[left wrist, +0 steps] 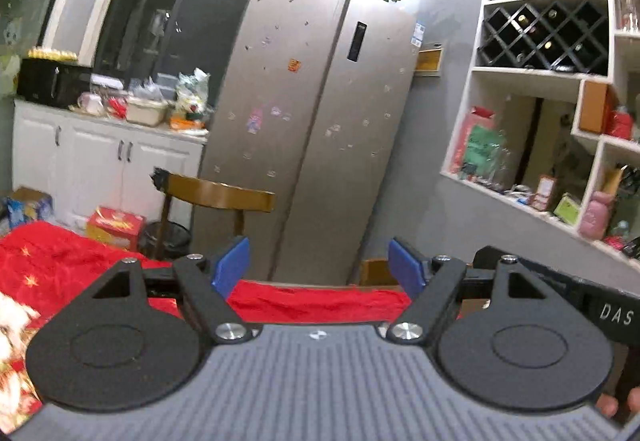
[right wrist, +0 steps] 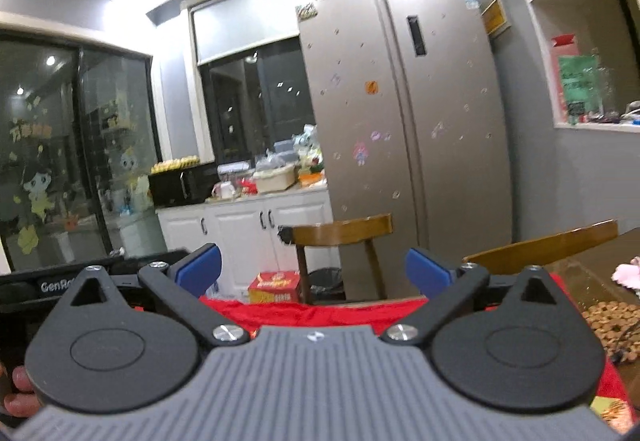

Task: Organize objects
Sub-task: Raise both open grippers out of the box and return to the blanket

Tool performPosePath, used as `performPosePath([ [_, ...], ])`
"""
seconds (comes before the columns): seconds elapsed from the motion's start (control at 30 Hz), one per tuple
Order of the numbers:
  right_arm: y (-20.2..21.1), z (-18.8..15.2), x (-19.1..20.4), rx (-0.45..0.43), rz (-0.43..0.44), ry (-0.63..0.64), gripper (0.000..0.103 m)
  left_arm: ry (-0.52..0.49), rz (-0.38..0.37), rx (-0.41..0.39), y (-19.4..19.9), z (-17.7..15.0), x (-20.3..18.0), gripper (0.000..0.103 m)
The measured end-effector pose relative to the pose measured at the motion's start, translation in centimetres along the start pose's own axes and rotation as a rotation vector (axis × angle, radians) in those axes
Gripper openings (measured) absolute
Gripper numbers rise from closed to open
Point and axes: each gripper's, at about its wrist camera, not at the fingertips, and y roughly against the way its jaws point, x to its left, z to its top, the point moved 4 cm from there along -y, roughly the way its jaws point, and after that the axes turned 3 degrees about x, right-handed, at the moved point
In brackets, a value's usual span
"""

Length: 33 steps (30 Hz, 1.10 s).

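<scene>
Objects are sitting outside both views: your left hand-held gripper (left wrist: 320,261) and right hand-held gripper (right wrist: 314,269) are gaping empty, pointing level over the red cloth (left wrist: 316,301) toward the fridge (left wrist: 320,121), suggesting you are finishing or between items.

My right gripper (right wrist: 314,271) is wide open, nothing between the blue pads (right wrist: 200,269), aimed roughly level at the fridge (right wrist: 404,137). Red cloth (right wrist: 312,311) runs under the jaws. Wooden chair (right wrist: 340,233) just past the cloth's far edge. Brown pellets (right wrist: 612,321) at the right edge, possibly nuts; too blurred.
</scene>
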Motion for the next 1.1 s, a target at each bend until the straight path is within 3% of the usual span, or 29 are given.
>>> performPosePath([
  [0.13, 2.2, 0.3, -0.9, -0.023, 0.036, -0.044, 0.103, 0.027, -0.035, -0.002, 2.0, 0.1, -1.7, 0.08],
  [0.27, 3.9, -0.7, -1.3, -0.045, 0.027, -0.067, 0.103, 0.054, -0.175, 0.011, 4.8, 0.0, -3.4, 0.08],
  [0.33, 4.2, -1.3, -1.5, -0.049, 0.013, -0.072, 0.103, 0.044, -0.205, -0.001, 6.4, -0.4, -4.3, 0.08],
  [0.4, 4.3, -1.4, -1.6, -0.035, -0.006, -0.073, 0.103, -0.01, -0.189, -0.028, 7.9, -0.8, -5.3, 0.08],
  [0.5, 4.7, -2.0, -1.9, -0.034, -0.023, -0.089, 0.103, -0.076, -0.102, -0.09, 9.8, -1.6, -6.3, 0.08],
  [0.6, 4.9, -3.2, -1.6, -0.022, -0.026, -0.075, 0.103, -0.115, -0.052, -0.089, 10.8, -2.8, -6.6, 0.081],
  [0.73, 4.4, -5.4, -1.3, 0.003, -0.03, -0.071, 0.103, -0.141, -0.018, -0.044, 11.4, -5.6, -5.7, 0.081],
  [0.9, 2.7, -9.1, -1.8, 0.066, -0.016, -0.107, 0.103, -0.176, 0.07, 0.024, 9.4, -10.6, -3.7, 0.081],
  [1.1, 1.2, -12.7, -2.0, 0.141, -0.041, -0.061, 0.103, -0.226, 0.091, 0.148, 5.7, -15.6, -0.5, 0.081],
])
